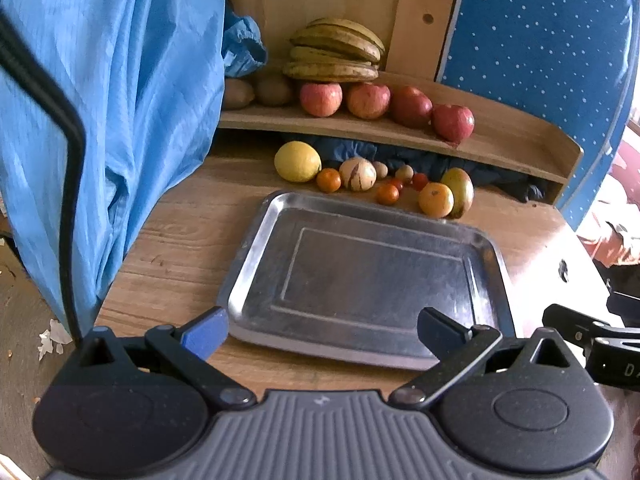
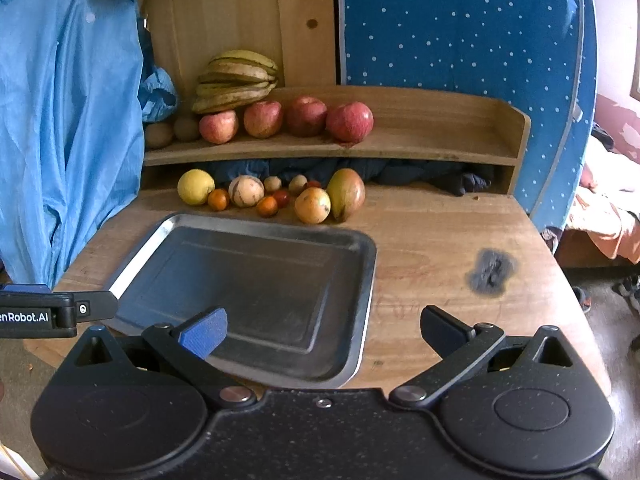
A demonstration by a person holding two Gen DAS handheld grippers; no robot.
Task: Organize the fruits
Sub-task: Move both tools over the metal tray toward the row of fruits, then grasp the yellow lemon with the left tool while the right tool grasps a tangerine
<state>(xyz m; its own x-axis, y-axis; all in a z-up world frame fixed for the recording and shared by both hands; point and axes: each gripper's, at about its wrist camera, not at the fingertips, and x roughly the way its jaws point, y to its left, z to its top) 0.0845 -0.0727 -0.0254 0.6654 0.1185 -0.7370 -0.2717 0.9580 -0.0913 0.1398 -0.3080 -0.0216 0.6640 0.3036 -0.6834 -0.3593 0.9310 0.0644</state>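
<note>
While your left gripper (image 1: 322, 334) and right gripper (image 2: 324, 332) both gape wide and empty above the bare metal tray (image 2: 360, 280), the loose fruits (image 2: 272, 198) (lemon, mango, small oranges) sit just behind it on the table (image 2: 440, 240).

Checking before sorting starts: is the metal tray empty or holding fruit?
Empty: the metal tray shows only its bare floor; the fruit sits on the table beyond its far rim.
</note>
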